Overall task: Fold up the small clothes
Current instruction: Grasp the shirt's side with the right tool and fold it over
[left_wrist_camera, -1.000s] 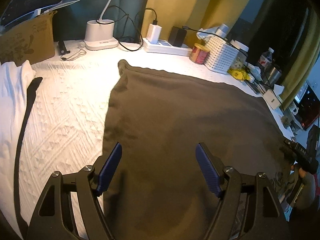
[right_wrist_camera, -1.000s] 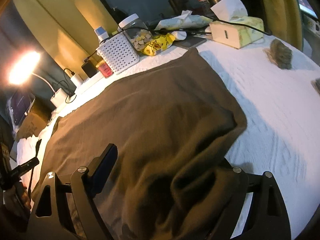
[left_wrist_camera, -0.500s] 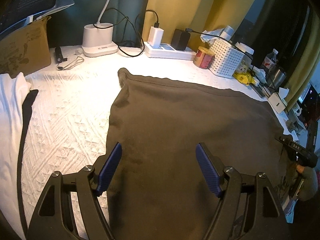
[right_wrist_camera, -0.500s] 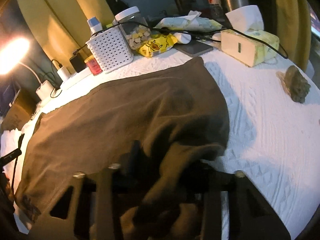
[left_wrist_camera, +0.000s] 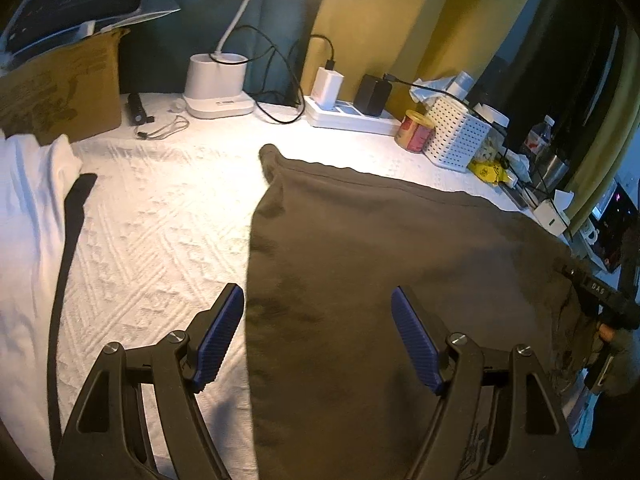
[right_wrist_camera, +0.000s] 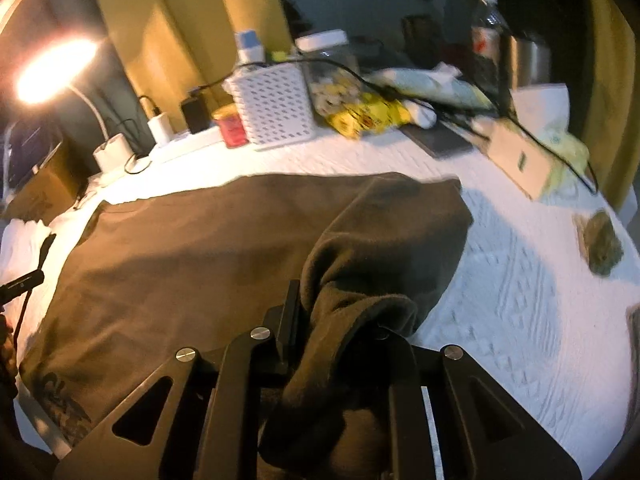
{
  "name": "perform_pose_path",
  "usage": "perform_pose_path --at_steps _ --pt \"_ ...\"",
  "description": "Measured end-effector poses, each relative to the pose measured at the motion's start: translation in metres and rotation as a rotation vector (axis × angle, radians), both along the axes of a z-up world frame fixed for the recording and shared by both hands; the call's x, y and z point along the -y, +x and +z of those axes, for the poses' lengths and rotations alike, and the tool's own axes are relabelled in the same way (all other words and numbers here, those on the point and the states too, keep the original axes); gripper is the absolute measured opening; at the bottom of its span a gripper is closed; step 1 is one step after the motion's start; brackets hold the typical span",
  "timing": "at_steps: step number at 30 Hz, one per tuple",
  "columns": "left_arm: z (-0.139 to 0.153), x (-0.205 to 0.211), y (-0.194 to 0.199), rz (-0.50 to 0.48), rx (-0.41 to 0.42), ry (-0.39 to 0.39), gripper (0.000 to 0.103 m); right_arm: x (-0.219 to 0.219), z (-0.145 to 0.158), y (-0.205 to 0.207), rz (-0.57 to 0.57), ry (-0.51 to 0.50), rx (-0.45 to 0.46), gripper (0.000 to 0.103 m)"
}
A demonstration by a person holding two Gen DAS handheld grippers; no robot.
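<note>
right gripper (right_wrist_camera: 340,320) gathering a corner of the brown garment (left_wrist_camera: 380,280); left gripper (left_wrist_camera: 318,340) released.

the right fingers are closing on a bunched fold of the garment's right-hand corner, the cloth rising between them, which judged from the task starts a fold toward the middle. the left fingers (left_wrist_camera: 222,334) stand wide apart with nothing gripped, straddling the garment's left edge at 6 o'clock of the left view, placed well to take that side next. the garment lies mostly flat on a tabletop under a white textured cover (left_wrist_camera: 160,220). a lamp base (left_wrist_camera: 216,86) sits at 11 o'clock, a power strip (left_wrist_camera: 352,118) at 12, a white perforated basket (left_wrist_camera: 456,136) at 1, and white cloth (left_wrist_camera: 28,200) at 9. yellow curtains hang behind; the lamp is the main light.
</note>
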State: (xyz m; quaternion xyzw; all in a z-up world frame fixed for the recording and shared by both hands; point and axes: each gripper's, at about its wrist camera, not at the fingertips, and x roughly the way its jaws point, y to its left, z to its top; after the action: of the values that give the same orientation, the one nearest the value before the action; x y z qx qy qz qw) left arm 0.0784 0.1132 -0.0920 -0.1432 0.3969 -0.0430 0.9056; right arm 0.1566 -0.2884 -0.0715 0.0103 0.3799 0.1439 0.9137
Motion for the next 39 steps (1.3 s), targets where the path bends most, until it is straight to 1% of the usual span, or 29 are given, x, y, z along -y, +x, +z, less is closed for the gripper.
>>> perform_pose_path --at_steps 4,10,15,22,29,35,39 --pt "-0.003 -0.009 -0.007 0.013 0.009 -0.012 0.076 -0.025 0.013 -0.001 0.059 -0.007 0.025 0.017" --pt "0.001 -0.016 -0.015 0.006 0.041 0.004 0.076 -0.075 0.024 -0.001 0.167 -0.044 0.041 0.017" --pt "0.004 -0.025 -0.020 0.012 0.062 0.000 0.076 -0.107 0.021 -0.001 0.235 -0.054 0.037 0.017" --pt "0.001 -0.036 -0.026 0.023 0.066 -0.015 0.076 -0.146 0.019 -0.002 0.307 -0.051 0.028 0.017" --pt "-0.003 -0.050 -0.035 0.058 0.070 -0.028 0.076 -0.178 0.019 -0.004 0.370 -0.054 0.023 0.017" --pt "-0.001 -0.066 -0.046 0.111 0.096 -0.042 0.076 -0.208 0.017 -0.008 0.434 -0.064 0.016 0.017" --pt "0.000 -0.070 -0.050 0.120 0.100 -0.041 0.076 -0.225 0.012 -0.009 0.466 -0.073 0.004 0.017"
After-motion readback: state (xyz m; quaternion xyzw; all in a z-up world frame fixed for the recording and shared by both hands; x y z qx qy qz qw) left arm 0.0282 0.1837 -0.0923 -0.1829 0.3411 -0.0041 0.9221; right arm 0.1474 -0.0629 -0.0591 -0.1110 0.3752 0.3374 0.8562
